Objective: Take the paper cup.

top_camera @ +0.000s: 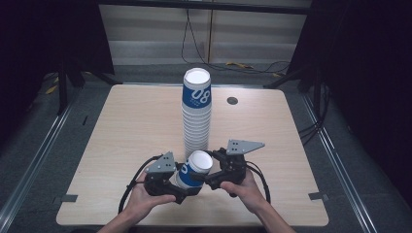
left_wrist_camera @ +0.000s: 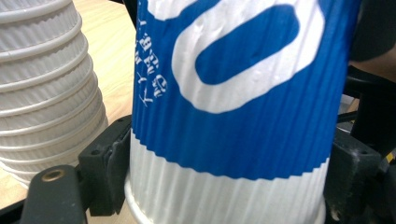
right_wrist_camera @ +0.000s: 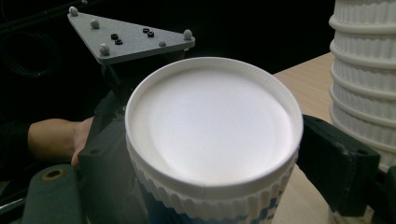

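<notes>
A blue-and-white ribbed paper cup (top_camera: 193, 170) is held tilted just above the near middle of the table (top_camera: 121, 131), its open mouth facing up and toward the right gripper (top_camera: 214, 178). The left gripper (top_camera: 180, 193) clamps the cup's lower body, one black jaw pressed against each side in the left gripper view. The right gripper's jaws flank the cup just under its rim and appear to touch it on both sides. Just behind the cup stands a tall stack (top_camera: 197, 114) of matching cups, upright on the table. A hand (top_camera: 145, 199) holds the left gripper.
</notes>
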Tool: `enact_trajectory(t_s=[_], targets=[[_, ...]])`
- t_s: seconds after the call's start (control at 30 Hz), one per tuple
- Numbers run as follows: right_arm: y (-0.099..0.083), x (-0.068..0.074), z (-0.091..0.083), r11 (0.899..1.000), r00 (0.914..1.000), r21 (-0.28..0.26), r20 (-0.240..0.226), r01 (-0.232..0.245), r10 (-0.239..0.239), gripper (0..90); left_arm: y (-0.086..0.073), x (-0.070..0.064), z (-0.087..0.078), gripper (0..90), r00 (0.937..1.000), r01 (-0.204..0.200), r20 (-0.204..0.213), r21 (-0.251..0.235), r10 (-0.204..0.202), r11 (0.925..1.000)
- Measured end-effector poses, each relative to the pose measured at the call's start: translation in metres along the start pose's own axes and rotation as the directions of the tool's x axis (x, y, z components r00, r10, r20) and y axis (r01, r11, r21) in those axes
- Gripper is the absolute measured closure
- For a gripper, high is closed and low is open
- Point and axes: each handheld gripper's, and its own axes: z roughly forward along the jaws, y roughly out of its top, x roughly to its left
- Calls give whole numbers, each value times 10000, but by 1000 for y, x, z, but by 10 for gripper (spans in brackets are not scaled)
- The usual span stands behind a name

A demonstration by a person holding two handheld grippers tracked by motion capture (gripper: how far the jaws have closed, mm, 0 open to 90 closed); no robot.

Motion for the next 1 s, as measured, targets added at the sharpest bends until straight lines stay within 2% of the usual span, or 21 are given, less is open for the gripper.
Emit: enact_trajectory(t_s=[0.03,0.2,0.33,0.57,0.77,0.9,1.0], targets=[[0,0,-1,10000,10000,13,10,27,-27,141,0,0,0,179,10000,14,3,1,-14,10000],[1,0,-2,10000,10000,56,72,48,-48,135,-1,3,0,180,9997,192,162,261,-196,9995],[0,-2,-3,9998,9999,176,121,45,-47,135,-4,10,-3,182,9996,268,-50,490,-266,9984],[-1,-5,-7,9990,9997,434,229,-59,49,139,-4,17,-10,183,9986,485,-240,601,-471,9970],[-1,-8,-11,9975,9996,688,243,-138,122,142,-3,25,-16,184,9964,853,-72,553,-850,9948],[-1,-10,-13,9956,9991,927,401,-140,103,142,-3,27,-16,184,9963,863,-104,723,-858,9936],[0,-11,-16,9933,9989,1148,478,-89,34,142,-2,27,-17,184,9983,581,-154,1122,-567,9920]])
